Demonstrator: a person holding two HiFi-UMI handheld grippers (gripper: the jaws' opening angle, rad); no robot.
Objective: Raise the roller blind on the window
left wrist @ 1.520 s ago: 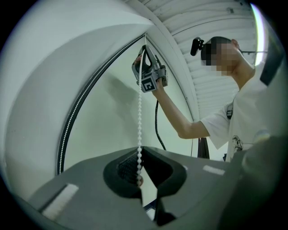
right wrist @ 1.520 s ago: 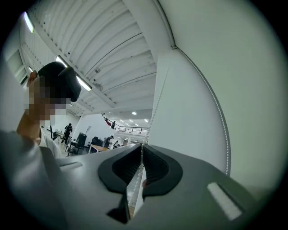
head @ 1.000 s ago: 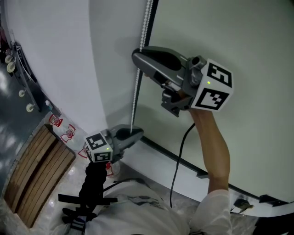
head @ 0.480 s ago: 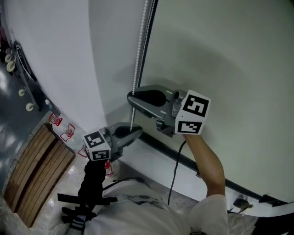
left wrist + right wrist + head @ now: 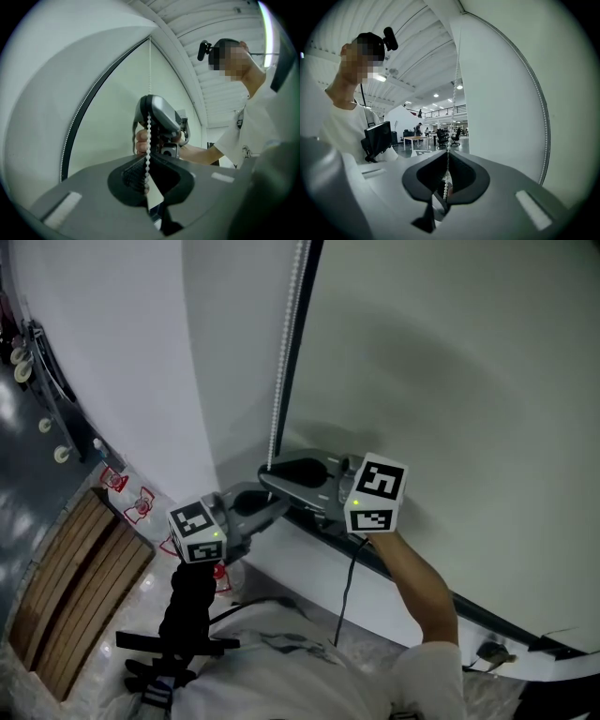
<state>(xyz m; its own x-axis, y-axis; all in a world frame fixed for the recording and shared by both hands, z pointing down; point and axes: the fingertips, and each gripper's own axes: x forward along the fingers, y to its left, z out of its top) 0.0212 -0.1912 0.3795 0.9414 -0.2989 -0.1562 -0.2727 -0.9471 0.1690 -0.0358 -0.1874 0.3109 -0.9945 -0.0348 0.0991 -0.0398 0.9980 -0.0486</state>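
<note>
No legible words, numbers or brand names in any view; left marker cube (image 5: 199,532) and right marker cube (image 5: 377,495) carry only black-and-white square code patterns, no letters; red-outlined marks (image 5: 129,495) low by the white wall (image 5: 122,352), possibly printed labels, too small and blurred to read.

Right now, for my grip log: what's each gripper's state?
Left gripper: closed on the bead chain.
Right gripper: closed on the same bead chain.

Glossy floor (image 5: 141,604) btm-left; wooden slat panel (image 5: 73,579) flat on it, nr wall.
</note>
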